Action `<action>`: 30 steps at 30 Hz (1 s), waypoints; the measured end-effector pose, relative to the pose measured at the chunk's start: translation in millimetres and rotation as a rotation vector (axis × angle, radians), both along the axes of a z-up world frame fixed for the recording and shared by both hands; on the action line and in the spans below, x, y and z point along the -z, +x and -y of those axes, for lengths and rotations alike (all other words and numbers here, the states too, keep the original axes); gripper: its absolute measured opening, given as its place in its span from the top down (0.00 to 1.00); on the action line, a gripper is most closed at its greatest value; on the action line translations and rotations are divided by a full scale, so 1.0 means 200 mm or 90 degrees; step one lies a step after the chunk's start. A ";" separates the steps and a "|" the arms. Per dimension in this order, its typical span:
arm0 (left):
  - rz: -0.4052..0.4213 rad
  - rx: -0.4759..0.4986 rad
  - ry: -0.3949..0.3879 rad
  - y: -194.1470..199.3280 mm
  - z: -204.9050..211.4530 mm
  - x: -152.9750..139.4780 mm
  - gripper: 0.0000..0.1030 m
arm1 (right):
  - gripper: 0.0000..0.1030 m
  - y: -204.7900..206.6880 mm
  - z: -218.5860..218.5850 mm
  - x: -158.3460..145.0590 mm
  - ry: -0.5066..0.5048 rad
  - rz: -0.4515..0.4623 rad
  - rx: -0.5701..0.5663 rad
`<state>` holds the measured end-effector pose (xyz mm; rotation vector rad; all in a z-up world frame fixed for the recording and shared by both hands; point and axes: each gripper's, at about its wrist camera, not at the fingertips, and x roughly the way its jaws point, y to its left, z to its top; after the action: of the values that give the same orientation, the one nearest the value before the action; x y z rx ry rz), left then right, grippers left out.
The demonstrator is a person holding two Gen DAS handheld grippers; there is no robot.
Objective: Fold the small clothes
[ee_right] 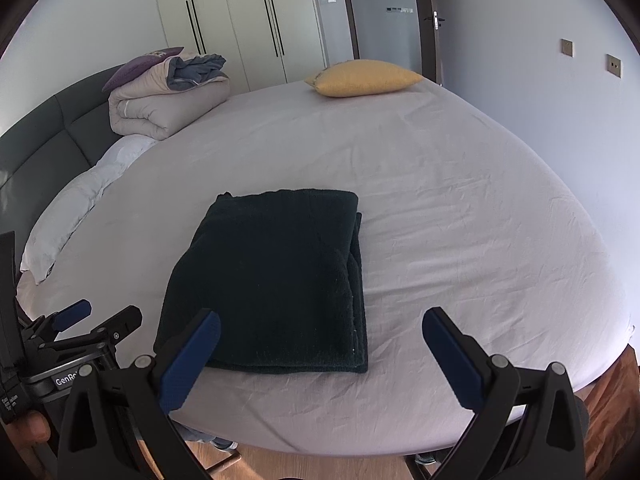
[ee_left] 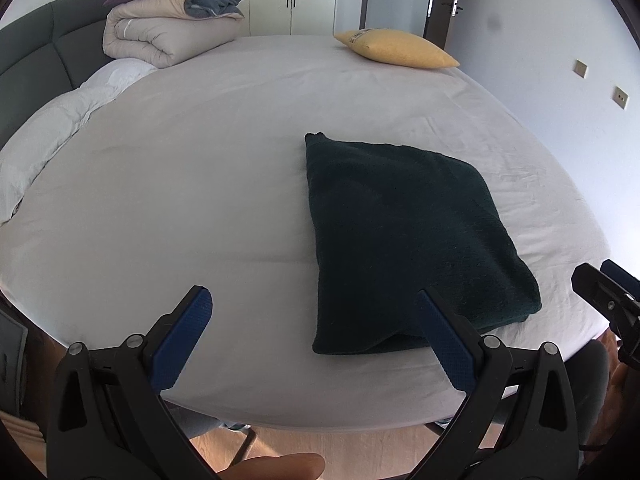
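Observation:
A dark green garment (ee_left: pixel 404 236) lies folded into a flat rectangle on the bed's pale sheet (ee_left: pixel 180 184), near the front edge. It also shows in the right wrist view (ee_right: pixel 280 280). My left gripper (ee_left: pixel 316 304) is open and empty, held above the front edge just left of the garment's near corner. My right gripper (ee_right: pixel 320 324) is open and empty, held over the garment's near right corner. The left gripper also appears at the far left of the right wrist view (ee_right: pixel 96 316), and part of the right gripper shows at the right edge of the left wrist view (ee_left: pixel 608 300).
A folded beige duvet (ee_left: pixel 160 36) with a purple pillow on top sits at the back left by the dark headboard (ee_left: pixel 36 52). A white pillow (ee_left: pixel 52 136) lies along the left. A yellow cushion (ee_left: pixel 396 48) lies at the far edge. Wooden floor (ee_left: pixel 360 448) is below.

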<state>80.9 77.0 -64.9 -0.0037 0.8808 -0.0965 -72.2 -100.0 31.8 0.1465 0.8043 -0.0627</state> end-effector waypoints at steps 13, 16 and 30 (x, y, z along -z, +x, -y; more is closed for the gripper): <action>-0.006 -0.001 -0.006 0.00 -0.01 0.02 0.00 | 0.00 0.01 -0.02 0.05 0.005 -0.028 -0.006; -0.006 -0.001 -0.005 0.00 -0.01 0.02 0.00 | 0.00 0.01 -0.01 0.05 0.008 -0.031 -0.006; -0.009 0.001 -0.003 -0.01 0.00 0.03 0.00 | 0.00 0.00 -0.01 0.08 0.008 -0.043 -0.006</action>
<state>78.4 77.4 -70.3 -0.0084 0.8954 -0.1006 -71.2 -97.6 16.6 0.1538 0.8721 -0.0544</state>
